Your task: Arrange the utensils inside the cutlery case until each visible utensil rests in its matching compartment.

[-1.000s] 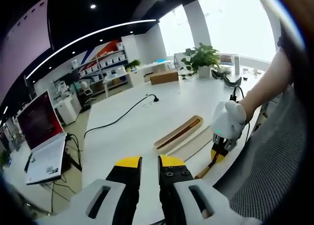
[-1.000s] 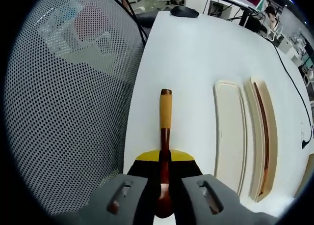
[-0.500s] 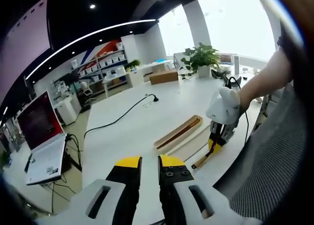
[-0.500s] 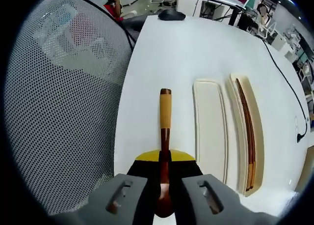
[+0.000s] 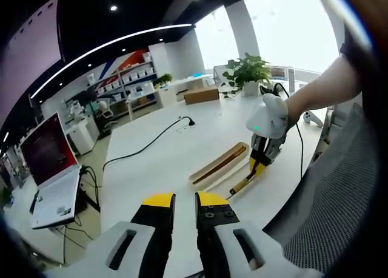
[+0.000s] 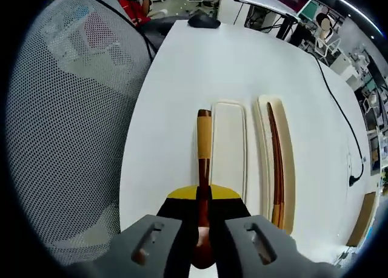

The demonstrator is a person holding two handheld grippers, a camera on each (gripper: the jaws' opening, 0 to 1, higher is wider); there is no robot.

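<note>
A wooden utensil (image 6: pixel 204 145) with a light handle and dark stem sticks forward from my right gripper (image 6: pixel 204 196), which is shut on it above the white table (image 6: pixel 182 77). Beside its tip lies the cream cutlery case (image 6: pixel 229 150); one long compartment is bare, the other (image 6: pixel 286 162) holds dark chopsticks (image 6: pixel 276 159). In the left gripper view my left gripper (image 5: pixel 185 200) hangs shut and empty near the table's edge. Farther off the case (image 5: pixel 220 164) lies slantwise, and the right gripper (image 5: pixel 259 164) holds the utensil (image 5: pixel 242 184) just over it.
A black cable (image 5: pixel 145 146) runs across the table's far half. A laptop (image 5: pixel 51 169) sits on a stand at the left. A potted plant (image 5: pixel 248 71) and a brown box (image 5: pixel 202 95) stand at the back. A mesh chair back (image 6: pixel 60 120) borders the table.
My right gripper has risen and carried the wooden utensil away from the table's edge toward the case. The left gripper has held still.
</note>
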